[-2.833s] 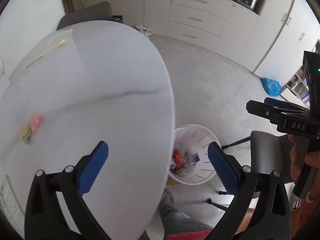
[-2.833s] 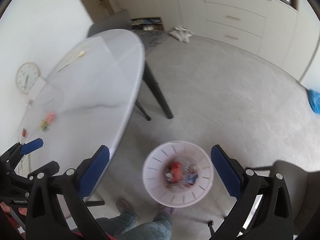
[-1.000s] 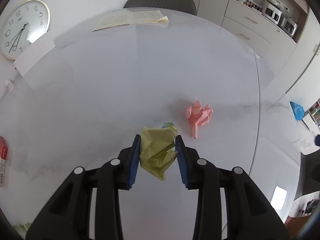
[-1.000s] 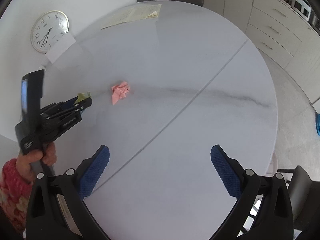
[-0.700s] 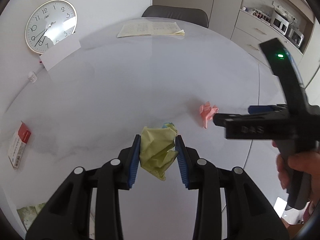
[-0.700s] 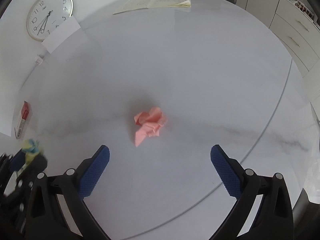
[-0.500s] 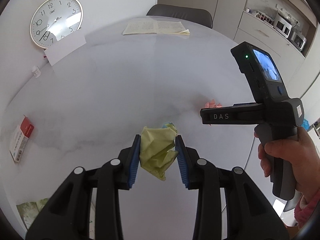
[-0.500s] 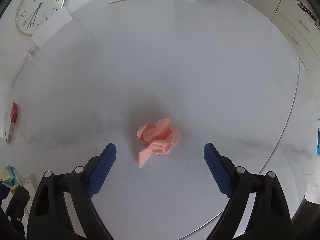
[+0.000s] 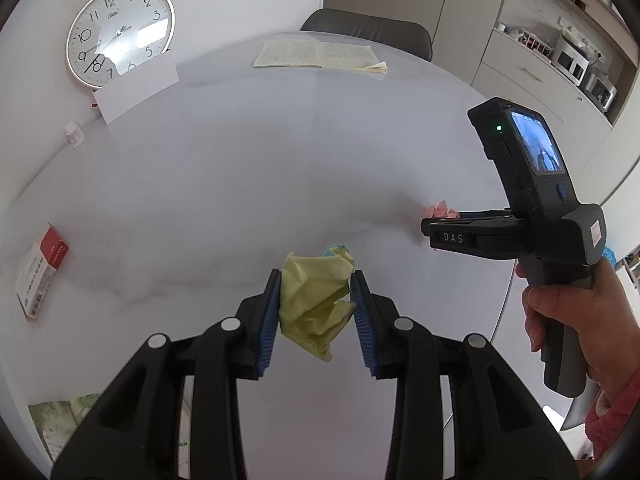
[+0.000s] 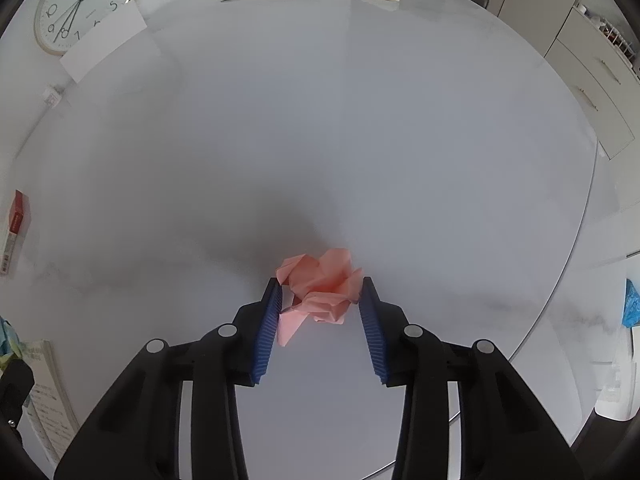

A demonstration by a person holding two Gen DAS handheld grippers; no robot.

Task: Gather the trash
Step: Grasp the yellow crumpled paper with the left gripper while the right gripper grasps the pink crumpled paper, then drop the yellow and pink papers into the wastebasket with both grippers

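Note:
My left gripper (image 9: 316,276) is shut on a crumpled yellow-green paper (image 9: 312,300) with a bit of blue paper behind it, held above the white marble table (image 9: 240,160). A crumpled pink paper (image 10: 324,288) lies on the table between the blue pads (image 10: 270,320) of my right gripper (image 10: 319,280). Its jaws are closing, and both pads touch the paper's sides. In the left wrist view the right gripper (image 9: 430,226) points down at the pink paper (image 9: 440,210), held by a hand (image 9: 568,320) in a red sleeve.
A wall clock (image 9: 120,34) and a white card (image 9: 136,88) stand at the table's far left. An open booklet (image 9: 320,56) lies at the far edge before a dark chair (image 9: 368,30). A red-and-white box (image 9: 42,272) and a printed packet (image 9: 60,420) lie left.
The right gripper came across and down over the pink paper, and its jaws narrowed from wide open until they touch it. The left gripper rose slightly with the yellow-green paper, then held still.

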